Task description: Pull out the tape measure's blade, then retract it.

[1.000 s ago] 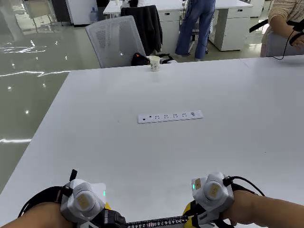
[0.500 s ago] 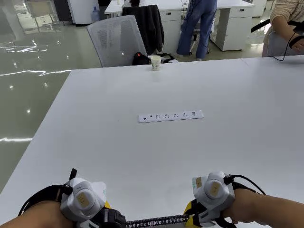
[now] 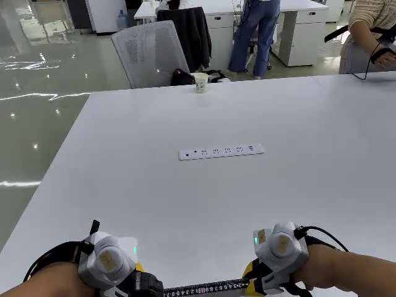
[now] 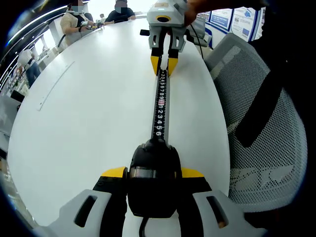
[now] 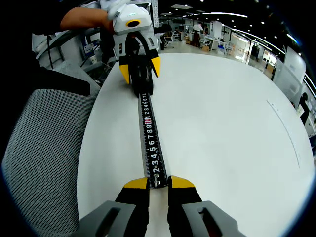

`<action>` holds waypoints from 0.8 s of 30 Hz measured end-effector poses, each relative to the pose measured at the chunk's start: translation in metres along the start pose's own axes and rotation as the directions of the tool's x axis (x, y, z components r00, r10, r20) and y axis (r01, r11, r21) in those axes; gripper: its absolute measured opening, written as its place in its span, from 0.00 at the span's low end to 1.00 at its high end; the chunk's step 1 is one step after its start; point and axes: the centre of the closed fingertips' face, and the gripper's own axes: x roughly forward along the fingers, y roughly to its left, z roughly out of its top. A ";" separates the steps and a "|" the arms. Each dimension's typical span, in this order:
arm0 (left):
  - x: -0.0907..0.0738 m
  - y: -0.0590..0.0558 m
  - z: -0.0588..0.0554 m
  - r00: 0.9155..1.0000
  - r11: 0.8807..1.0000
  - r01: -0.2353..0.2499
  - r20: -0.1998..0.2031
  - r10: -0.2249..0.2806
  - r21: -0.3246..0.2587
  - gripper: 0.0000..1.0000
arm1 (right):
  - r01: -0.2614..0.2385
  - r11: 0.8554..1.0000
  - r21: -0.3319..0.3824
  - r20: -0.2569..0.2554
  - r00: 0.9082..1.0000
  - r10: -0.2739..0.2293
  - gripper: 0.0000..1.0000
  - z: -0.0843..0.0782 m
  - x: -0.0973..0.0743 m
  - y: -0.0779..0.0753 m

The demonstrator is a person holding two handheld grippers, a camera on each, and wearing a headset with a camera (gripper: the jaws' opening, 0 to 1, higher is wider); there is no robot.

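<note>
**While the blade stands drawn out, the retraction is not yet done**

Item: tape measure (image 4: pixel 154 185), black case, at the near edge of the white surface (image 3: pixel 204 204), toward the person's left.

Hold: the case is clamped between the jaws of the left claw (image 4: pixel 154 173), a yellow tip pressed to either side.

Part: blade (image 5: pixel 149 138), black with white numerals and one red mark. It runs out of the case in a straight line along the near edge, toward the person's right. Whether it rests on the surface or hangs just above it cannot be told.

Free end: pinched in the right claw (image 5: pixel 158 182), jaws closed together on the tip.

Status, as a judgement: the pulling-out half of the task looks under way or complete, with a length of blade showing between the two claws, which stand apart. Left to do: let the blade run back into the case.

Surroundings: power strip (image 3: pixel 221 151) at mid-surface, well apart from the work; paper cup (image 3: pixel 201 81) at the far edge; office chair (image 3: pixel 151 52) beyond it.
</note>
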 end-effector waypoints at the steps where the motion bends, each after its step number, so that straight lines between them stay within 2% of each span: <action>1: 0.000 0.000 0.000 1.000 1.000 0.000 0.000 0.000 0.000 0.33 | 0.000 1.000 0.000 0.000 1.000 0.000 0.10 0.000 0.000 0.000; 24: 0.000 0.000 0.000 1.000 1.000 0.000 0.002 0.000 0.000 0.33 | -0.002 1.000 0.006 -0.011 1.000 0.002 0.10 -0.009 -0.008 0.000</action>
